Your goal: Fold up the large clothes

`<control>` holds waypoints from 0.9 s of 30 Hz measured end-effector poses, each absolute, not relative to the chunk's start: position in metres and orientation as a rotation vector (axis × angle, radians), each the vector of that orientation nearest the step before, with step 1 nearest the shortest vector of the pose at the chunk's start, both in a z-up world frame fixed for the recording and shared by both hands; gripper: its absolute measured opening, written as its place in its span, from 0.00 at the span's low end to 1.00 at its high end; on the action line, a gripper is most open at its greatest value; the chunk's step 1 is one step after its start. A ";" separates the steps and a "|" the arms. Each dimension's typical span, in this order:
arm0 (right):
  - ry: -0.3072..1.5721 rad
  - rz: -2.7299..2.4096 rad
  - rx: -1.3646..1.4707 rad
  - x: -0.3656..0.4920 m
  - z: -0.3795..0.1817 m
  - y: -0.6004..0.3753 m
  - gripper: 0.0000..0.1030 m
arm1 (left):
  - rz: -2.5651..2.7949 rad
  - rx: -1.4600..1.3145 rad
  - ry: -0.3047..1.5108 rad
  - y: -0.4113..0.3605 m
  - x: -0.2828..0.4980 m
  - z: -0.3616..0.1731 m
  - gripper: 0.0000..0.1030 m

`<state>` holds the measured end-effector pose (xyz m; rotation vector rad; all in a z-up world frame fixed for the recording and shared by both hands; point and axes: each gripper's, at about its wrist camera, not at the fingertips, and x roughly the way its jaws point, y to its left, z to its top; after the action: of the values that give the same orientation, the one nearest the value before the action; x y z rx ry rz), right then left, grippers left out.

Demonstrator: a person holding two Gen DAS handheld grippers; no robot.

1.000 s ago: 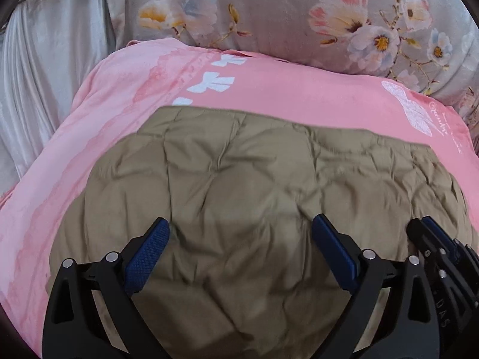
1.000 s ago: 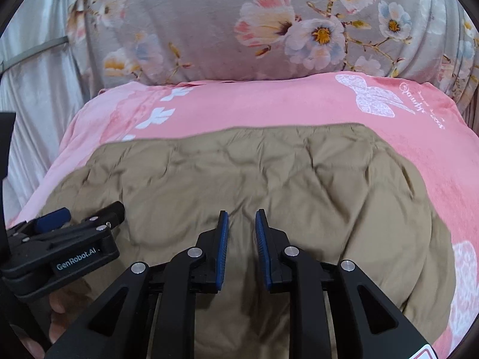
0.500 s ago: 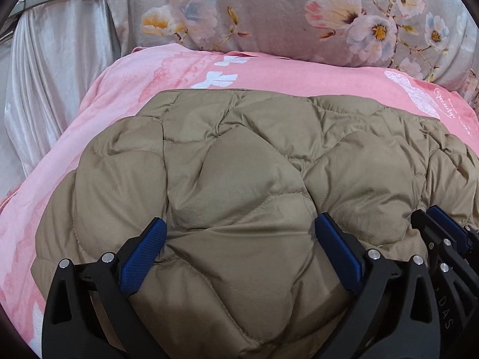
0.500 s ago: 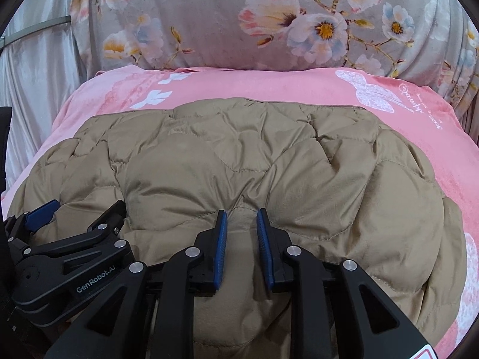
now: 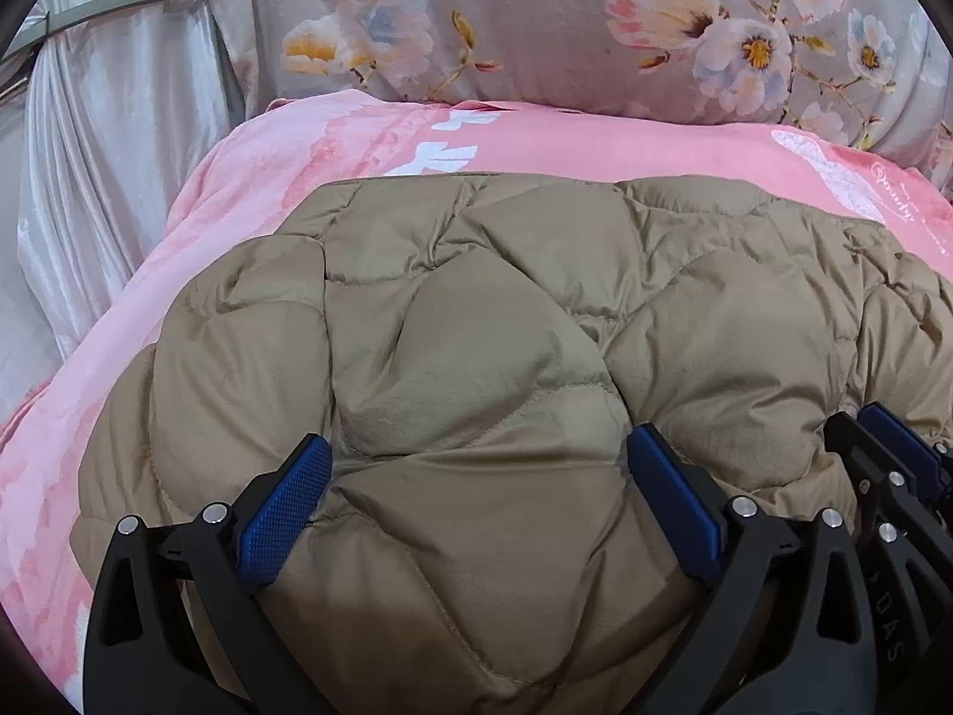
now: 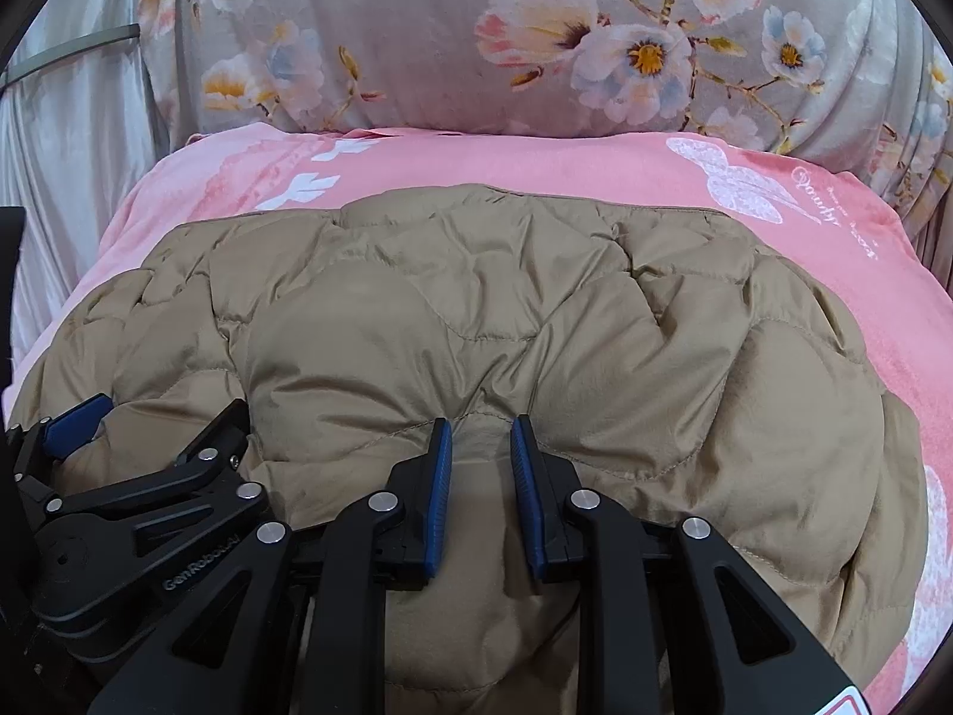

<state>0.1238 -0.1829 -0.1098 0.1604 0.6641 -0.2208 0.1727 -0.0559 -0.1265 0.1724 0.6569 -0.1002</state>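
Looking along my left gripper [image 5: 476,497], I see its blue pads [image 5: 286,506] standing wide apart, with a puffy bulge of the tan quilted jacket [image 5: 536,310] swelling up between them; the pads touch the cloth at both sides, but they do not pinch it. My right gripper [image 6: 481,491] has its jaws narrow, with only a small gap, and a thin ridge of the jacket sits in this gap. I cannot tell if the pads really squeeze it.

The jacket lies on the pink blanket [image 6: 536,161] that covers the bed, and it fills most of the near and middle part. Its long axis goes from the left side of the bed to the right side, across my view. The straight far edge of the jacket runs parallel to the far edge of the blanket. The near edge is under my two grippers, which are close side by side; each one shows at the border of the other camera's view.

Behind the jacket a strip of blanket with white butterfly prints is bare. Beyond it a grey floral pillow [image 6: 536,30] stands along the far edge of the bed. At the far left corner a silvery curtain [image 5: 101,149] hangs down. Between the grippers and the jacket nothing blocks the way.
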 end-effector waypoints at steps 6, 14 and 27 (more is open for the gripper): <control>0.638 -0.180 0.226 0.106 -0.091 -0.183 0.21 | -0.187 -0.031 0.656 0.014 0.128 -0.098 0.95; 0.690 -0.062 0.260 0.127 -0.081 -0.150 0.17 | -0.102 -0.414 0.857 0.146 0.133 -0.117 0.95; 0.696 -0.069 0.181 0.131 -0.107 -0.140 0.20 | -0.241 -0.487 0.868 0.121 0.168 -0.110 0.47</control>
<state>0.1310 -0.1405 -0.1070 0.1808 0.6957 -0.0691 0.1684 0.1213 -0.1100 -0.4865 0.8677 -0.2415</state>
